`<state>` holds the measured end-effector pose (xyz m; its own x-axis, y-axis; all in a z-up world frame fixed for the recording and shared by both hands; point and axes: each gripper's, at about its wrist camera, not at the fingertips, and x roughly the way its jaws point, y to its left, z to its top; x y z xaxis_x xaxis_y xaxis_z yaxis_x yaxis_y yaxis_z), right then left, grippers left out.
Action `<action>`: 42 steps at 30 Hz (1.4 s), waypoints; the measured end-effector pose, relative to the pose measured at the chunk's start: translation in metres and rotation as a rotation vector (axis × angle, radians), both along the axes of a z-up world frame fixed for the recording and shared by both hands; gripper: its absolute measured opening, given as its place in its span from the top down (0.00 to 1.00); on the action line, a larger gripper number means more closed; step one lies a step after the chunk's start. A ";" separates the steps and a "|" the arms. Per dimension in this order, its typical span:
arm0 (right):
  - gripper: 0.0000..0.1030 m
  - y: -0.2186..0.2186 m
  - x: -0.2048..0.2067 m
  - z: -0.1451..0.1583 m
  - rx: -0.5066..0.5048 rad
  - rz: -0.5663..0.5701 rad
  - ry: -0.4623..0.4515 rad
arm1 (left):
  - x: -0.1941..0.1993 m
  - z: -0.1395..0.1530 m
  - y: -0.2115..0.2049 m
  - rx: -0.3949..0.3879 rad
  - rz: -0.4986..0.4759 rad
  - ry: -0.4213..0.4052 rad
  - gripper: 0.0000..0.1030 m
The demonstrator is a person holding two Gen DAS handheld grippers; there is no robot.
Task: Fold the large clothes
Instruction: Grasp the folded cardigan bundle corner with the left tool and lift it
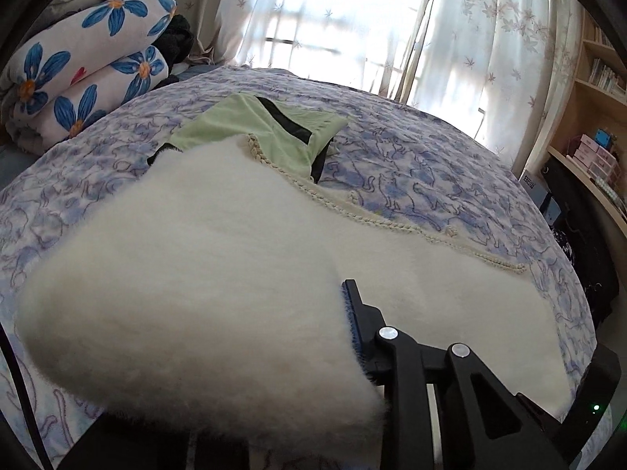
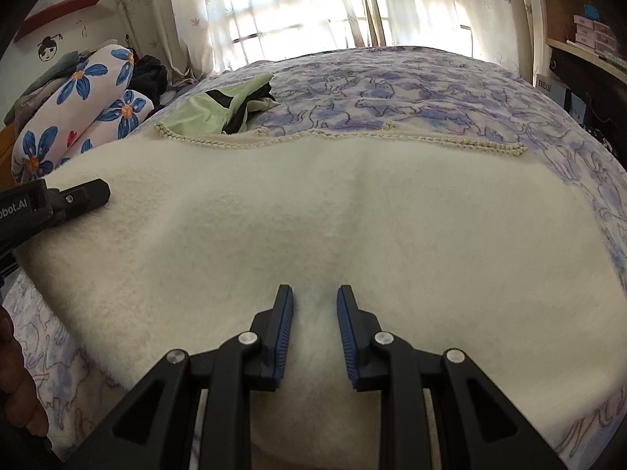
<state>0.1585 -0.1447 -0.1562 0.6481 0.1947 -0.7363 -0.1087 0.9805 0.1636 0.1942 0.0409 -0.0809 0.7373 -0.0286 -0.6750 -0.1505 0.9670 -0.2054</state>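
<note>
A large white fluffy garment (image 1: pixel 235 254) with a braided trim (image 2: pixel 352 135) lies spread over the bed. In the left wrist view, my left gripper (image 1: pixel 331 293) is shut on a raised fold of it. The cloth hides one finger, and only the other black finger with its blue pad (image 1: pixel 352 313) shows. In the right wrist view, the left gripper's body (image 2: pixel 78 196) sits at the garment's left edge. My right gripper (image 2: pixel 315 293) is at the near edge of the white garment (image 2: pixel 352 215), with a ridge of cloth pinched between its blue pads.
A light green garment (image 1: pixel 266 129) with black trim lies beyond the white one on the blue-patterned bed sheet (image 1: pixel 431 164). Rolled floral quilts (image 1: pixel 90 70) are stacked at the far left. Curtains (image 2: pixel 294 8) hang behind the bed and shelves (image 1: pixel 595 117) stand at the right. A hand (image 2: pixel 15 372) shows at the left edge.
</note>
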 end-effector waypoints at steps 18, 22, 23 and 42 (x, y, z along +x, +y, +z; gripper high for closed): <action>0.78 -0.035 -0.016 -0.007 0.240 0.012 0.084 | -0.010 0.053 -0.127 0.229 -0.211 -0.081 0.77; 0.78 -0.072 -0.043 0.011 0.327 -0.032 0.078 | -0.014 0.051 -0.175 0.279 -0.316 -0.081 0.77; 0.78 -0.085 -0.052 0.018 0.326 -0.059 0.058 | -0.015 0.048 -0.188 0.293 -0.344 -0.076 0.77; 0.78 -0.247 -0.130 0.025 0.289 -0.455 0.053 | -0.045 -0.020 -0.337 0.555 -0.658 -0.071 0.77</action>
